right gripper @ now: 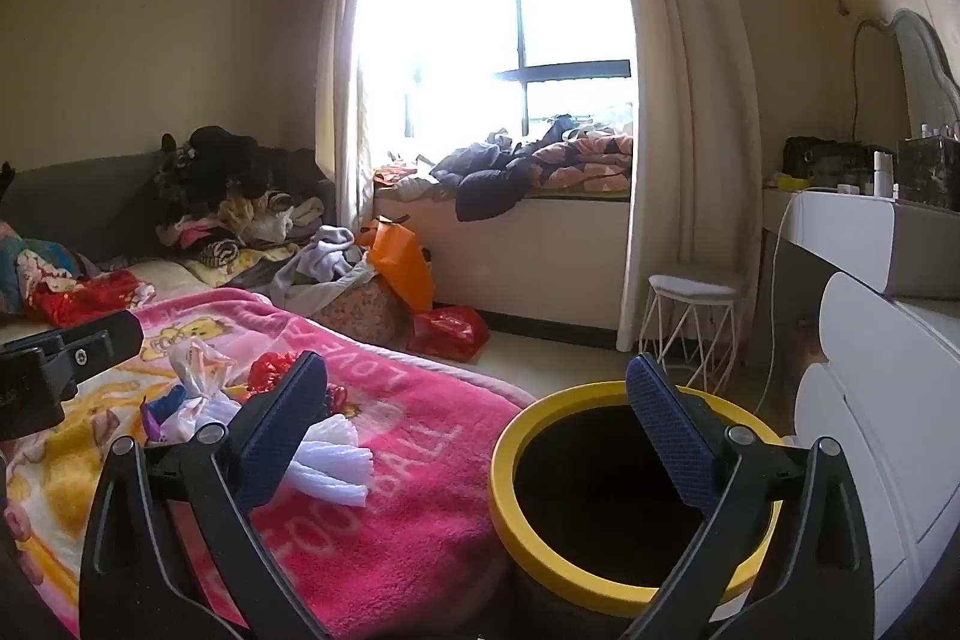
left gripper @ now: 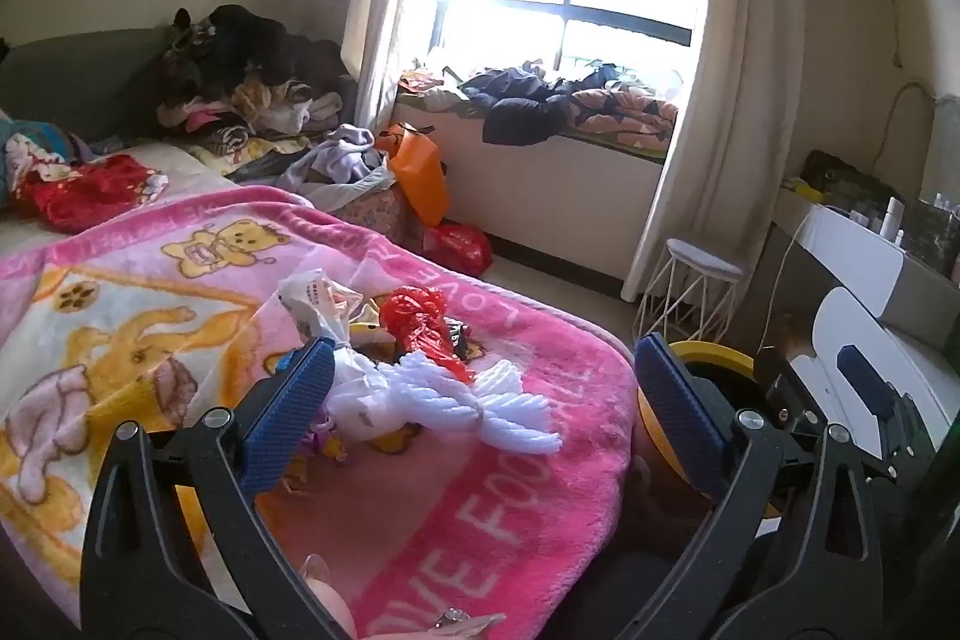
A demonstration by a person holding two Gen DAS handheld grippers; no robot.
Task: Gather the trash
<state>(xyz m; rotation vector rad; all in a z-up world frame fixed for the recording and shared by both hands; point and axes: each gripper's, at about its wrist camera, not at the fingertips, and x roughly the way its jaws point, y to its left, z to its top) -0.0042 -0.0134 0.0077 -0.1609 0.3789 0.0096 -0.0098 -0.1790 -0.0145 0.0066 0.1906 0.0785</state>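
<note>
Starting on the first pick — left gripper (left gripper: 480, 388) and right gripper (right gripper: 480, 412) both spread wide and empty, trash pile (left gripper: 414, 364) heaped on the pink blanket (left gripper: 510, 520) beside the yellow-rimmed bin (right gripper: 600, 598) — next needing a reach and a clench.

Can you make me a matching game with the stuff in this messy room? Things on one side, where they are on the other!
Things:
1. white foam netting sleeve
2. round yellow-rimmed trash bin
3. orange paper bag
4. dark clothes pile

Places:
A. on the floor beside the bed
B. on the window ledge
C. on the pink cartoon blanket
D. leaning by the bed, below the window

Pairs: 1-C, 2-A, 3-D, 4-B
</note>
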